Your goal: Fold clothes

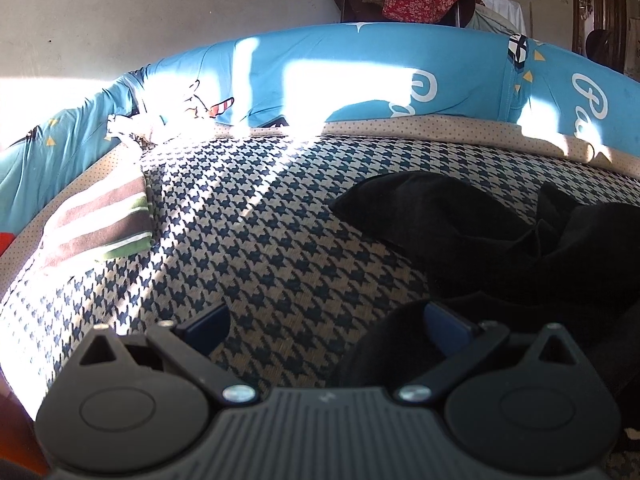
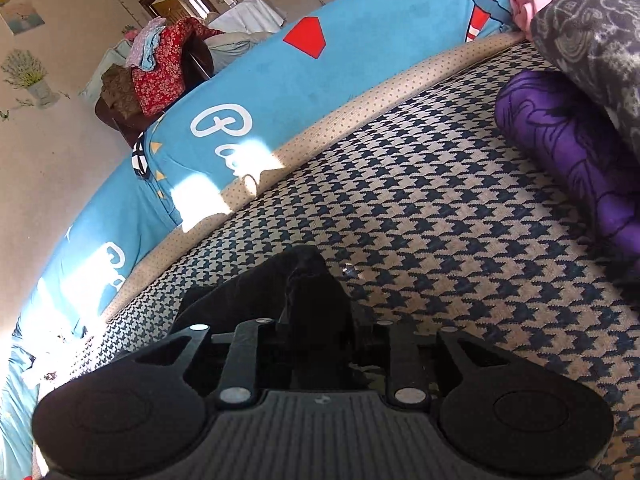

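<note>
While our left gripper hovers spread above the houndstooth cover, the black garment lies crumpled at the right of its frame. Our right gripper pinches a fold of that garment at lower centre.

Black tool, blue pads, silver screws
</note>
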`<state>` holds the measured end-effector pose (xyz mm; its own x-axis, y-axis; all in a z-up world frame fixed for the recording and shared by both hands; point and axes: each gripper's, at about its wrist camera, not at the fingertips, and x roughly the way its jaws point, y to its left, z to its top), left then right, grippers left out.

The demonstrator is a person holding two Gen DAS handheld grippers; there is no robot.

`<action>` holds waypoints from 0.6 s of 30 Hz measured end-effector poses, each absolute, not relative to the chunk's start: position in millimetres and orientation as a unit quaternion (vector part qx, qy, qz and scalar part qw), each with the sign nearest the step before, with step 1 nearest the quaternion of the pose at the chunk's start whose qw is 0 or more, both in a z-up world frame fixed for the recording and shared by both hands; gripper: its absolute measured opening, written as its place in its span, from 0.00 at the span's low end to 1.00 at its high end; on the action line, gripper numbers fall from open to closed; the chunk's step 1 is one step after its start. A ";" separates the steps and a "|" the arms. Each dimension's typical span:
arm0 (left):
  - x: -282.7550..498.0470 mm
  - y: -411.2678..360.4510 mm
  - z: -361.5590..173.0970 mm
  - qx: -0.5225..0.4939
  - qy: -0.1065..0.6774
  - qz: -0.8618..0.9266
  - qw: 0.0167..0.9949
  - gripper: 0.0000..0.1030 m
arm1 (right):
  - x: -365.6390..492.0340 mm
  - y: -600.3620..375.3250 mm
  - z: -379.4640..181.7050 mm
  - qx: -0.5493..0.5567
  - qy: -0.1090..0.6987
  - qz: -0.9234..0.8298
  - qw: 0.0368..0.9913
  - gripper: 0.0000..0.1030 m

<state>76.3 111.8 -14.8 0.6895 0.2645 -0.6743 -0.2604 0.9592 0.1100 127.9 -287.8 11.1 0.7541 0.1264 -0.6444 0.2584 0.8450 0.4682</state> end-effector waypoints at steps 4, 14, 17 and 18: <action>62.8 109.9 -7.7 0.000 0.357 0.136 0.924 1.00 | 116.0 -293.2 21.2 0.242 0.334 -0.046 0.910 0.44; 26.8 99.6 9.0 -0.015 0.355 0.107 0.929 1.00 | 86.6 -261.4 29.0 0.161 0.349 0.051 0.922 0.46; 19.4 92.9 11.4 -0.014 0.359 0.095 0.928 1.00 | 78.2 -244.3 26.2 0.127 0.359 0.087 0.921 0.46; 17.4 90.5 10.1 -0.013 0.363 0.091 0.927 1.00 | 75.3 -239.1 24.9 0.114 0.361 0.098 0.920 0.46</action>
